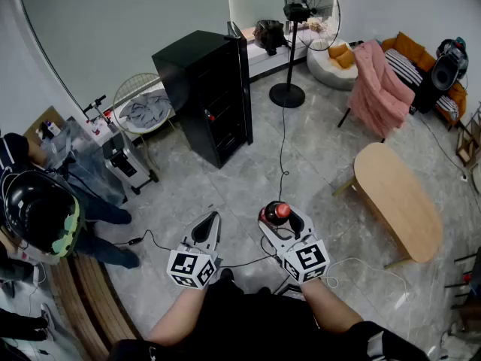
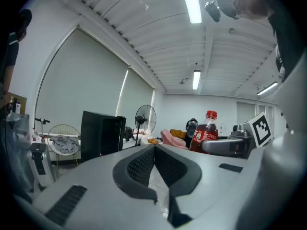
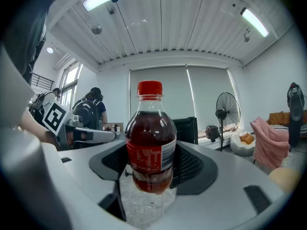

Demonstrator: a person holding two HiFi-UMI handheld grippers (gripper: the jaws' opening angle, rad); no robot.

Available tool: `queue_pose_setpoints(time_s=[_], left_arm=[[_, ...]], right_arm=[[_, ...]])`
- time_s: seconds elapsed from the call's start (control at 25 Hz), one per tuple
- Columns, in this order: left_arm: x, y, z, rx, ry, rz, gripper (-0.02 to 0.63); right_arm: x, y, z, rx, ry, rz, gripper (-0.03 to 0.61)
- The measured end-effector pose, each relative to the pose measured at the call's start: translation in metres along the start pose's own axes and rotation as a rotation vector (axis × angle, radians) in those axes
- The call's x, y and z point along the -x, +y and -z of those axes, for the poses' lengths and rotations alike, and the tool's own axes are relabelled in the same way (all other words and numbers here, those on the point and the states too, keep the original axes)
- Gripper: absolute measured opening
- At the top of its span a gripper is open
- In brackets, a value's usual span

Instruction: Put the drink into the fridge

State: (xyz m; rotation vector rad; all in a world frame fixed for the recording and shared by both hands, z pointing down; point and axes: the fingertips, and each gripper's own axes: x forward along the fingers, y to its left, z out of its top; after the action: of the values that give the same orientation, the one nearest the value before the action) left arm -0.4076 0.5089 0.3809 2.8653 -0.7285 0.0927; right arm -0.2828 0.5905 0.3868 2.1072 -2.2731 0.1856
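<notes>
A black fridge [image 1: 207, 104] stands on the grey floor ahead of me, its door [image 1: 242, 77] slightly ajar on the right side. The drink is a bottle of dark red liquid with a red cap [image 1: 276, 212] [image 3: 150, 143]. My right gripper [image 1: 279, 218] [image 3: 152, 150] is shut on the bottle's body and holds it upright. My left gripper [image 1: 211, 220] [image 2: 154, 148] hangs beside it with its jaws together and nothing in them. From the left gripper view the bottle [image 2: 205, 131] shows at the right, and the fridge [image 2: 100, 133] at the left. Both grippers are well short of the fridge.
A standing fan [image 1: 297, 21] and its cable [image 1: 282, 156] lie right of the fridge. An oval wooden table [image 1: 398, 198] and a pink-draped chair [image 1: 379, 89] are to the right. A wire basket [image 1: 143, 107], a cart [image 1: 124, 160] and a person [image 1: 41, 213] are on the left.
</notes>
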Motion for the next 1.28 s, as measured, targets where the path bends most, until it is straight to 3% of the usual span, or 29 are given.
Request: queue_pose_setpoints(time_s=[0.12,0.28,0.44,0.8,1.28], left_arm=[[-0.003,0.004,0.002,-0.061,0.004,0.013,0.014],[0.009,0.006,0.004,-0.035,-0.003,0.006,0.014],[0.021,-0.007,-0.008,-0.050,-0.025,0.057,0.015],[0.044,0.000,-0.003,-0.053,-0.009,0.092,0.014],[0.025,-0.030,0.013,-0.035,0.005,0.109,0.015]], right_arm=[[-0.004,0.005,-0.006,0.008,-0.015,0.004,0.308],[0.012,0.011,-0.008,0.012,-0.004,0.018,0.308],[0.032,0.012,-0.007,0.002,0.016,0.055,0.308],[0.033,0.032,-0.004,-0.061,-0.001,0.083,0.308],[0.067,-0.002,0.004,-0.087,0.000,0.102,0.308]])
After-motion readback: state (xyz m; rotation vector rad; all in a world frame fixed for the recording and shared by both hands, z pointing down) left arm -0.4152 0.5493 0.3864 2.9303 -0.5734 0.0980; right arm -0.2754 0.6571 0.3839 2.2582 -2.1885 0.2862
